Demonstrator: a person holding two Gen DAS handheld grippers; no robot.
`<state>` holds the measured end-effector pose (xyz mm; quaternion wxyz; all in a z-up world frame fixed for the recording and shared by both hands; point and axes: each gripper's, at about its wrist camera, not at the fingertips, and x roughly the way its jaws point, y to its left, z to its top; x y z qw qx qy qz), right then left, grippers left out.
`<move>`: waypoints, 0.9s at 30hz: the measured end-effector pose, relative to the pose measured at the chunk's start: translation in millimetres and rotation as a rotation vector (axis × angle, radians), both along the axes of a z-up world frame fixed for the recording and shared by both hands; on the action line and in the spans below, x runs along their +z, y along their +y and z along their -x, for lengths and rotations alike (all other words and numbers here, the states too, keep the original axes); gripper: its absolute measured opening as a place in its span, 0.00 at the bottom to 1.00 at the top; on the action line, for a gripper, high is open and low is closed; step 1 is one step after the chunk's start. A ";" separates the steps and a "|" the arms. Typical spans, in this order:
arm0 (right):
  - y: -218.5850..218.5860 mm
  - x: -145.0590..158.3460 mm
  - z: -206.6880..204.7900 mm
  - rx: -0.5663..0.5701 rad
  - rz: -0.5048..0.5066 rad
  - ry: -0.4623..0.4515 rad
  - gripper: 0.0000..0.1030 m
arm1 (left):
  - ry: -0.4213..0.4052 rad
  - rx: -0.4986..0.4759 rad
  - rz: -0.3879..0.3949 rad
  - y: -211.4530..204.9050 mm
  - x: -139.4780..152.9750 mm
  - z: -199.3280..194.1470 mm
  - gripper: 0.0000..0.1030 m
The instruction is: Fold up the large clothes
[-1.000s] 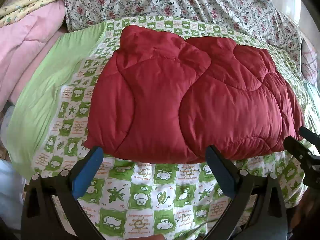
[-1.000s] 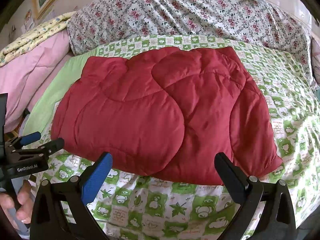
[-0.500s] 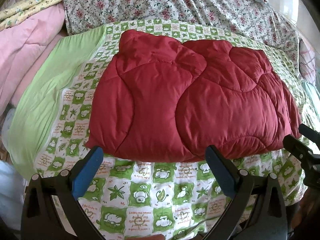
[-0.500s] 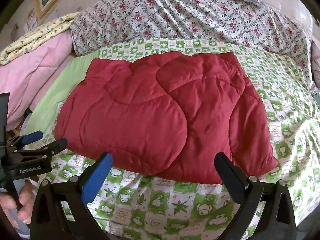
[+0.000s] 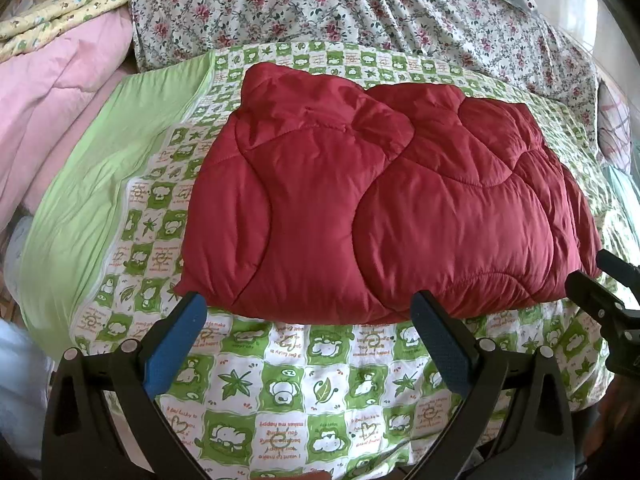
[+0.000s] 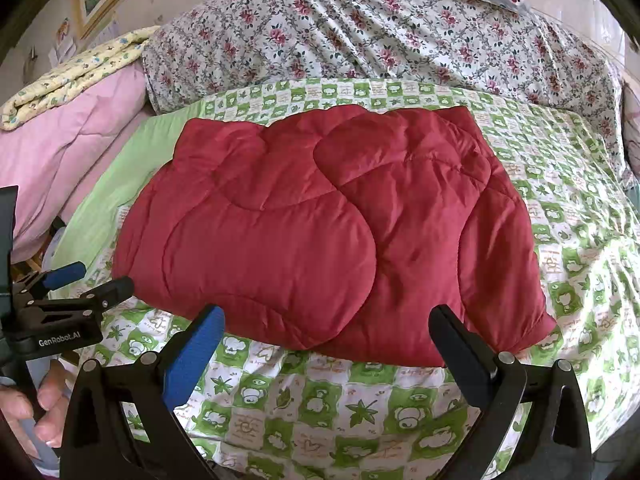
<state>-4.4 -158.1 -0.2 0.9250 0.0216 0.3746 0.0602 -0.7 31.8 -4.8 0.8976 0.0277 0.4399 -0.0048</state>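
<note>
Left wrist view: red quilted garment [image 5: 384,216] lies on the green-and-white checked sheet [image 5: 304,392], mid-bed, already doubled into a compact, roughly rectangular bundle. Its near hem runs just beyond the tips of the left gripper [image 5: 308,344]. Jaws spread wide, nothing between them; tips appear clear of the cloth, though the fisheye makes the gap hard to judge. Right gripper [image 5: 600,292] shows at the right edge, near the bundle's right corner, not gripping it. Floral bedding [image 5: 360,12] heaped behind, pink quilt [image 5: 52,100] to the left.

Right wrist view: same bundle, layers visible, one rounded panel overlapping another, edges fairly even, right corner sticking out a little. Right gripper's jaws spread, empty, poised just short of the near hem. The left gripper sits at the left, held in a hand [image 6: 32,408], beside the bundle's left corner.

Judgement: folding looks mostly done. What may be left is one more fold to halve the bundle, or a tidy of the right corner. No grip on the cloth at present.
</note>
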 end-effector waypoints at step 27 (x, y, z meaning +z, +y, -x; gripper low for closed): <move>6.5 0.5 1.4 0.001 0.000 0.002 1.00 | 0.004 0.014 -0.003 3.9 -1.2 -0.1 0.99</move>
